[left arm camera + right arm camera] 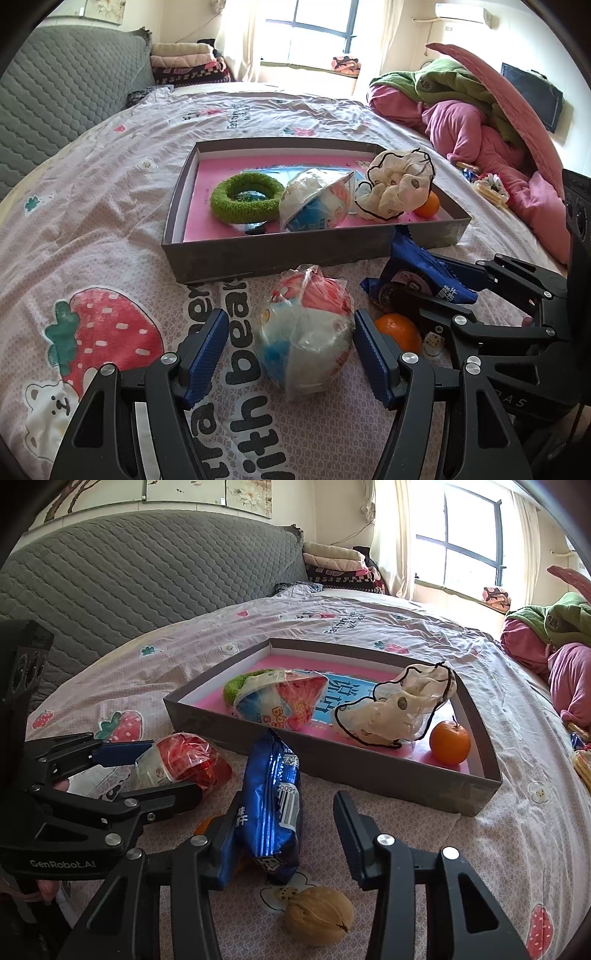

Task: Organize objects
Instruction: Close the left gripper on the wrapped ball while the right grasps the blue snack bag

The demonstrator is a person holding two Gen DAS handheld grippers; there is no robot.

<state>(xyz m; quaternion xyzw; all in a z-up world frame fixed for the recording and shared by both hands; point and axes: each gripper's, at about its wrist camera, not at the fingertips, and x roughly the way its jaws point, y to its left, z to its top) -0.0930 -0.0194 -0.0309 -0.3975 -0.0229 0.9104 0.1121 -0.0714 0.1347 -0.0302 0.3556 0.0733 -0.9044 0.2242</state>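
A plastic-wrapped red, white and blue ball (306,332) lies on the bedsheet in front of the grey box (258,254). My left gripper (288,332) stands open around it, its left pad clear of the wrap. In the right wrist view a blue snack packet (273,797) stands between the fingers of my right gripper (286,812). It leans on the left finger, with a gap to the right one. The box (369,771) holds a green ring (243,201), a second wrapped ball (280,701), a white scrunchie (399,709) and an orange (448,742).
A second orange (399,328) and a small white piece (432,343) lie beside my left gripper's right finger. A walnut (317,915) sits below the right gripper. Pink and green bedding (480,122) is piled at the right, and a grey headboard (129,572) stands behind.
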